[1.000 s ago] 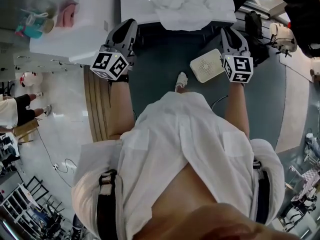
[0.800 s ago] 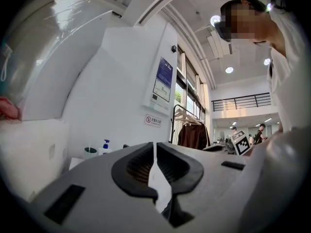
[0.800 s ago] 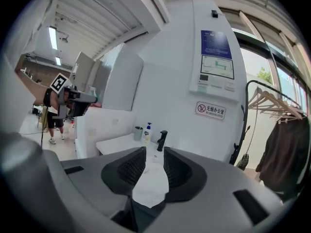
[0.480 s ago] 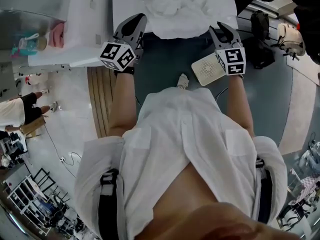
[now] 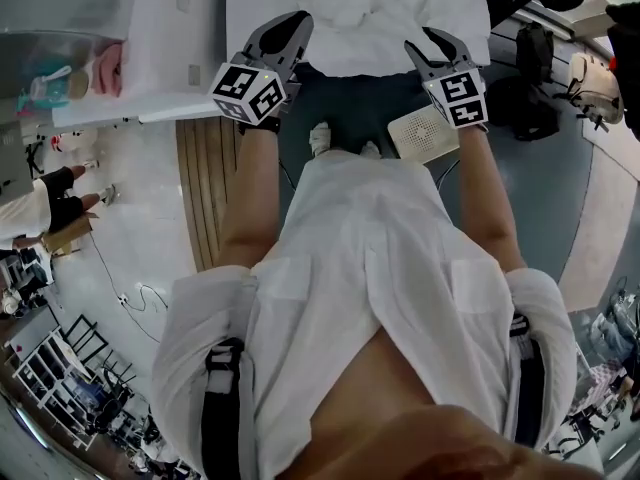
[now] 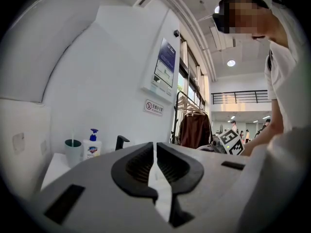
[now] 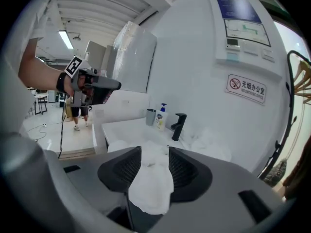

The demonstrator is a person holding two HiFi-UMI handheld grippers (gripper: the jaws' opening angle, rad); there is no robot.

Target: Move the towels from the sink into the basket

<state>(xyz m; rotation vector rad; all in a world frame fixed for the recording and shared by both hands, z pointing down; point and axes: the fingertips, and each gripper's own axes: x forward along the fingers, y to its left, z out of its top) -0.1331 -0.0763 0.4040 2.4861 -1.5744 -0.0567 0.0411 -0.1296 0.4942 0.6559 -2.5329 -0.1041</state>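
1. Right gripper [image 5: 428, 40]: jaws have just been opening, now half apart, nothing gripped; crumpled white towels [image 5: 370, 8] lie ahead in the white sink [image 7: 121, 127].
2. Left gripper [image 6: 155, 147]: nearly closed, empty.
3. Risk: a shallow bite may drop a towel in transit.

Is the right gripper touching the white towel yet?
Cannot tell. Right gripper view: the right gripper, jaws just opening, has the white cloth towel between them; neither contact nor gap is plain.

Probably lab washroom: sink [image 7: 120, 126], soap bottle [image 7: 161, 116]
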